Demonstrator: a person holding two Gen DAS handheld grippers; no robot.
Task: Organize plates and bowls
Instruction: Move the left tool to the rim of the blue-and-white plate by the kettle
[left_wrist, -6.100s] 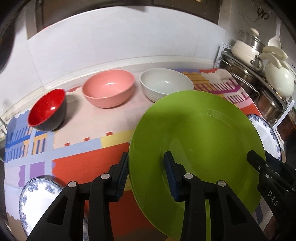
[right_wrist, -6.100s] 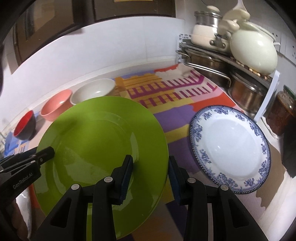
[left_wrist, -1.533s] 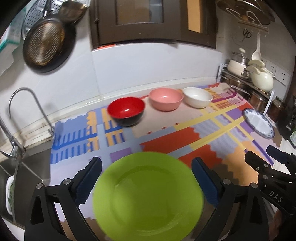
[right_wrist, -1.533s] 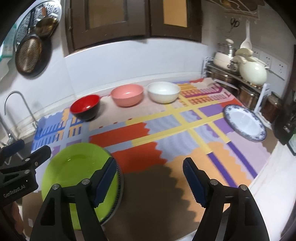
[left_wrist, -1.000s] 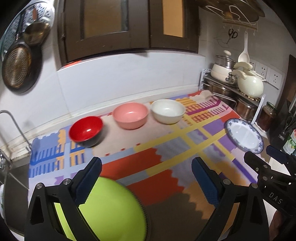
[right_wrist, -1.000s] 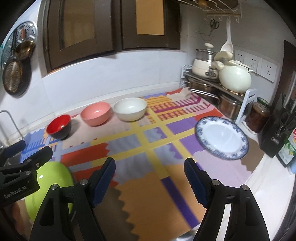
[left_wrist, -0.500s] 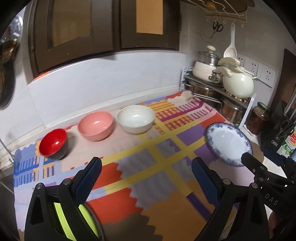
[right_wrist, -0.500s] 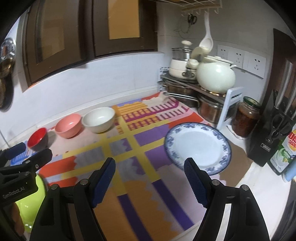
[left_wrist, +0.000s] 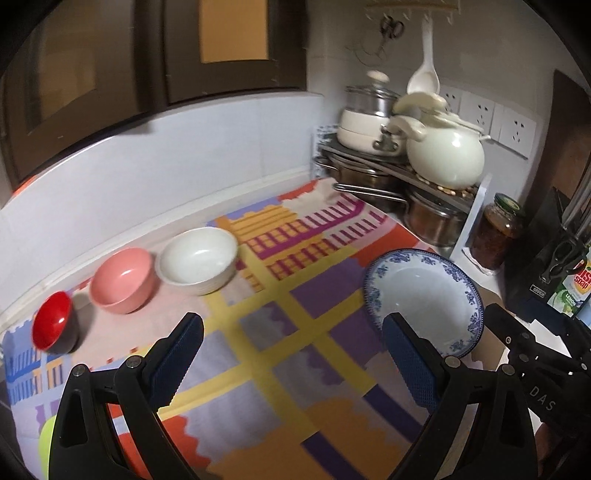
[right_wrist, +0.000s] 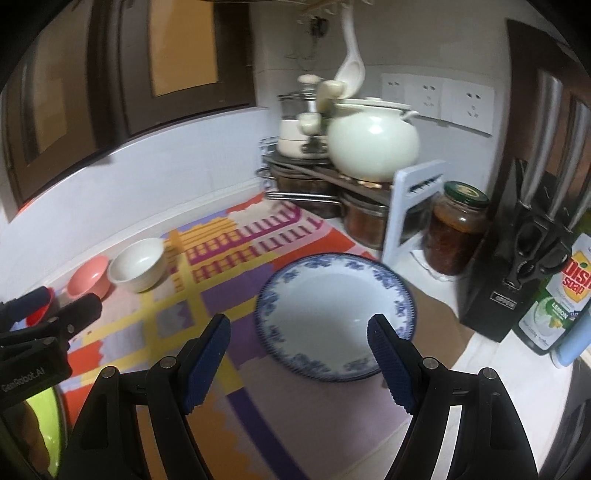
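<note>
A blue-and-white plate lies on the patterned mat near the right end of the counter; it is also in the left wrist view as the plate. My right gripper hangs open above the plate's near rim, apart from it. My left gripper stands open over the mat, with the plate by its right finger. A white bowl, a pink bowl and a red bowl line up along the back wall. A sliver of the green plate shows at the lower left.
A rack with a cream pot and steel pans stands in the right corner. Beside it are a jar, a knife block and a dish soap bottle. Wall cabinets hang above the back wall.
Both grippers have swept right along the counter with their jaws open. The green plate has slid out to the left edge of view, and the blue-and-white plate has come close under the right gripper.
</note>
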